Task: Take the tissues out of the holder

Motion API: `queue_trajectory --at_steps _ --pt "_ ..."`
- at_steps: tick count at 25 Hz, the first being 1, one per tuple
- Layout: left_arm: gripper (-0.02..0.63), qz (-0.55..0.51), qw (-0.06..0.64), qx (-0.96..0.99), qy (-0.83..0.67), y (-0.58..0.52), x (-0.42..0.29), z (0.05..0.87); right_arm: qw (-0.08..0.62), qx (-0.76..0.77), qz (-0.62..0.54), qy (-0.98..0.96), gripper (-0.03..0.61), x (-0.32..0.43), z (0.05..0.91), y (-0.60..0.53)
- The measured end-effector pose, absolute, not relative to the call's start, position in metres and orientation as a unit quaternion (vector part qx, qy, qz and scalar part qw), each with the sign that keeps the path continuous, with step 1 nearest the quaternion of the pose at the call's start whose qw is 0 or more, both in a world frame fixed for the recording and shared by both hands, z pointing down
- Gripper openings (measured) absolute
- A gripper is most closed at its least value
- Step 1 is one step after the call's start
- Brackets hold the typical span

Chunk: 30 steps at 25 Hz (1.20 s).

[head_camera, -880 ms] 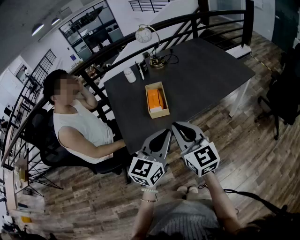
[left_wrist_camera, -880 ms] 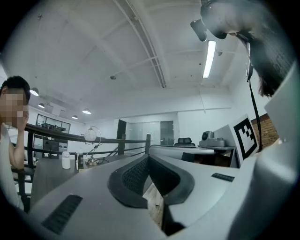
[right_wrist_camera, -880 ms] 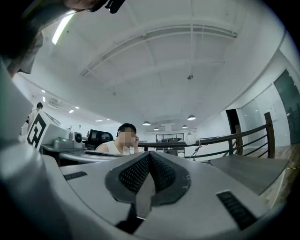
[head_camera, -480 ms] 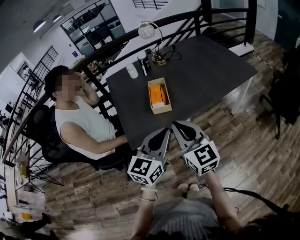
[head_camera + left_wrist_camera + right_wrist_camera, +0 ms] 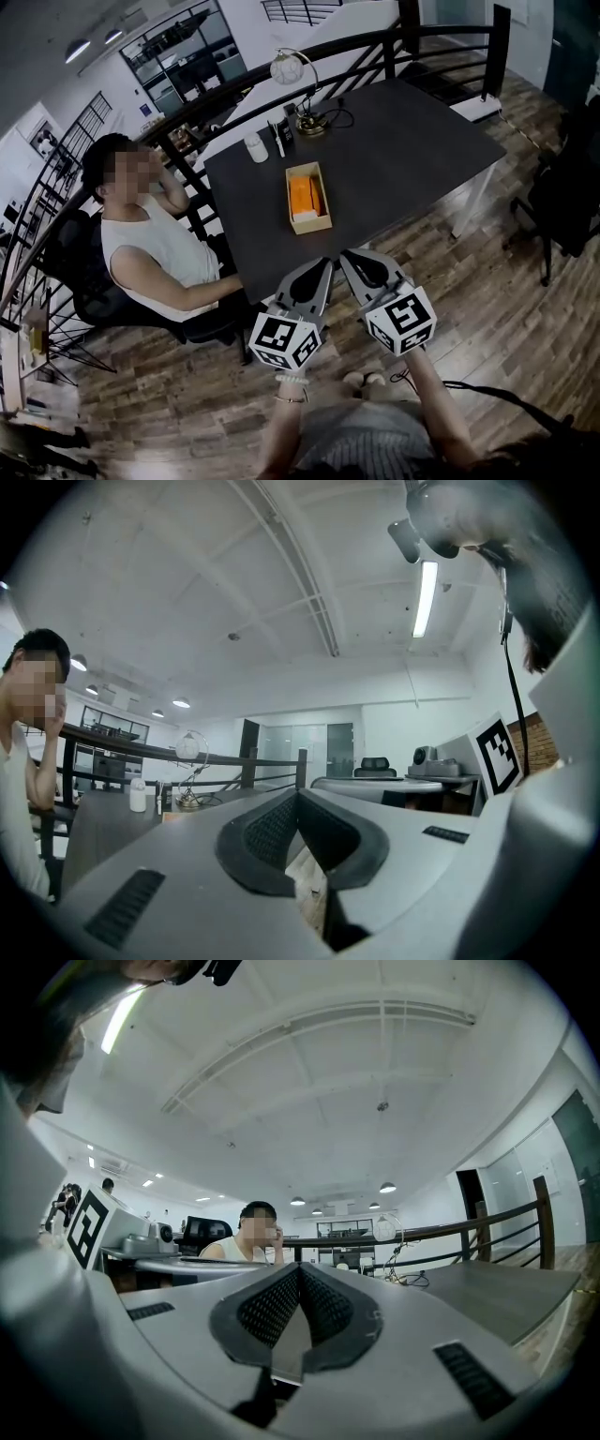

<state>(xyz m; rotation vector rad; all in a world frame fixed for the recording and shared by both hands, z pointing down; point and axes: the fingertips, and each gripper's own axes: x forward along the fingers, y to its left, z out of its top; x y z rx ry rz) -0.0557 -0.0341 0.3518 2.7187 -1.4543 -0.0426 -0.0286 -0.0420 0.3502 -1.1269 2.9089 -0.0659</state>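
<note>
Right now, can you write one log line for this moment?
left gripper: shut, empty | right gripper: shut, empty | tissues: in holder on table | task: not begun

Bare tabletop (image 5: 403,159) surrounds the holder (image 5: 310,226); lamp (image 5: 287,68) behind, seated person (image 5: 150,248) left.

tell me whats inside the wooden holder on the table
An orange tissue pack lies in the holder, filling most of it. Whatever sits beneath the pack is covered.
</note>
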Motion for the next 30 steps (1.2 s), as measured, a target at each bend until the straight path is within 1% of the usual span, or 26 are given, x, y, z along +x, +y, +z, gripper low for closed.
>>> queue_trajectory --at_steps 6,10,18,24,30 --pt "0.008 -0.004 0.022 0.877 -0.481 -0.012 -0.052 0.337 0.012 -0.361 -0.067 0.93 0.014 -0.01 0.351 -0.027" --pt "0.008 -0.002 0.038 0.863 -0.505 -0.004 -0.063 0.343 0.005 -0.354 -0.088 0.931 0.014 -0.016 0.358 -0.03" --pt "0.008 0.01 0.056 0.853 -0.52 0.002 -0.08 0.355 -0.006 -0.343 -0.103 0.934 0.014 -0.032 0.363 -0.035" --pt "0.008 0.011 0.067 0.854 -0.517 -0.014 -0.095 0.368 -0.023 -0.332 -0.111 0.936 0.014 -0.053 0.377 -0.044" --pt "0.008 0.013 0.065 0.859 -0.508 -0.028 -0.091 0.372 -0.027 -0.336 -0.106 0.935 0.015 -0.047 0.38 -0.054"
